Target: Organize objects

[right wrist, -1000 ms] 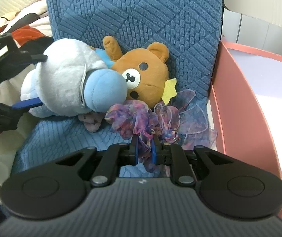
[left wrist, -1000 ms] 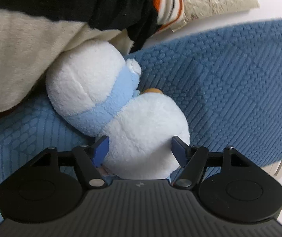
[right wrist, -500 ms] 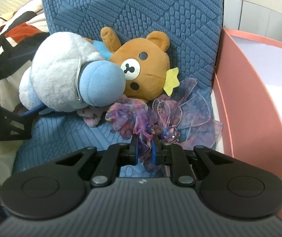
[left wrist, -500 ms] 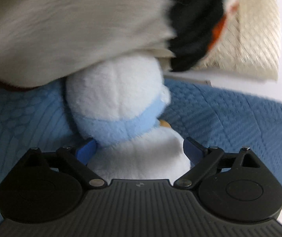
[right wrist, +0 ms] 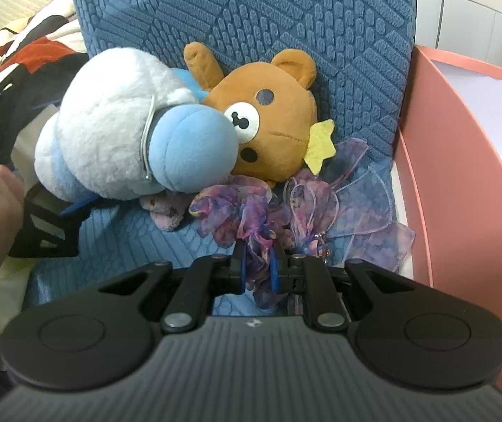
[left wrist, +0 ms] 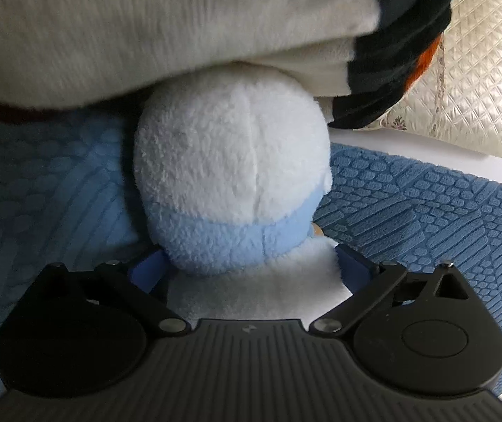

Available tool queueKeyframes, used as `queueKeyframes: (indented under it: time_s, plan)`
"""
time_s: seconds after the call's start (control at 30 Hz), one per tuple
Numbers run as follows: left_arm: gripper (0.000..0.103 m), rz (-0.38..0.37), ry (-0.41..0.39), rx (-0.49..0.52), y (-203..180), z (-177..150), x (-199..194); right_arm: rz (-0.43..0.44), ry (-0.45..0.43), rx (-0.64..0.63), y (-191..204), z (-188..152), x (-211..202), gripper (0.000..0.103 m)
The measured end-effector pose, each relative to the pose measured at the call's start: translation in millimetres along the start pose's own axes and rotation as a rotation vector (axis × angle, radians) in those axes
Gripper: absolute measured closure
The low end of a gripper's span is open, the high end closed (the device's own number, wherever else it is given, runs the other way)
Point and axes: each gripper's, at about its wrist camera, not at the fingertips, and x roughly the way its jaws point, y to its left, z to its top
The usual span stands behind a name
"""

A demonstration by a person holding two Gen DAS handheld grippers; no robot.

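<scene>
My left hand-held gripper (left wrist: 251, 267) has its blue-padded fingers spread wide around the white and pale-blue fluffy plush toy (left wrist: 230, 183), one pad on each side of its soft body, touching the fur; whether they truly squeeze it I cannot tell. The toy lies on the blue quilted-pattern seat cushion (left wrist: 426, 218), its far end tucked under a cream fleece blanket with black and orange patches (left wrist: 180, 28), beside a shiny cream quilted pillow (left wrist: 476, 70). My right hand-held gripper (right wrist: 256, 269) is pressed together, pinching a fold of the purple and pink ruffled gauze fabric piece (right wrist: 240, 211) that lies on the same cushion. Just behind that fabric a brown plush bear with a yellow star (right wrist: 272, 116) leans against the cushion's upright back, touching the fluffy toy's blue snout. A salmon-pink curved panel (right wrist: 462, 161) stands to the right of the seat.
</scene>
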Motion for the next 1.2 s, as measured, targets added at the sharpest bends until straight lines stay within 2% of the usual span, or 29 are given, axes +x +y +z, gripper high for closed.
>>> queueKeyframes:
  time_s: [0.17, 0.3, 0.43, 0.6, 0.83, 0.87, 0.97, 1.1, 1.2]
  plan:
    - [0.002, -0.01, 0.014, -0.011, -2.6, 1.4, 1.5, -0.011, -0.007, 0.007, -2.0, 1.1, -2.0, 0.087]
    - [0.008, 0.012, 0.005, 0.055, -15.2, -0.4, -6.5, -0.008, -0.026, 0.006, -1.1, 4.4, -7.2, 0.087]
    - [0.012, 0.038, 0.013, 0.159, -32.4, -8.0, -15.3, -0.022, -0.066, -0.028, 3.0, 7.7, -16.5, 0.087]
    - [0.018, 0.071, 0.039, 0.311, -54.7, -20.3, -27.5, -0.027, -0.086, -0.012, -0.2, 11.8, -27.0, 0.087]
    - [0.023, 0.107, 0.07, 0.53, -71.4, -51.4, -47.6, -0.04, -0.124, -0.007, -6.3, 13.9, -44.9, 0.087]
    - [0.025, 0.111, 0.072, 0.565, -74.4, -55.5, -53.3, -0.038, -0.127, -0.003, -7.1, 14.3, -47.5, 0.087]
    - [0.039, 0.11, 0.071, 0.658, -73.0, -59.6, -86.1, -0.026, -0.143, 0.003, -7.8, 15.2, -56.0, 0.087]
    - [0.041, 0.108, 0.067, 0.716, -71.1, -70.1, -106.3, -0.016, -0.142, 0.0, -7.6, 13.4, -61.0, 0.087]
    - [0.041, 0.121, 0.058, 0.756, -80.9, -65.8, -93.4, -0.001, -0.105, 0.006, -8.3, 12.9, -56.9, 0.087]
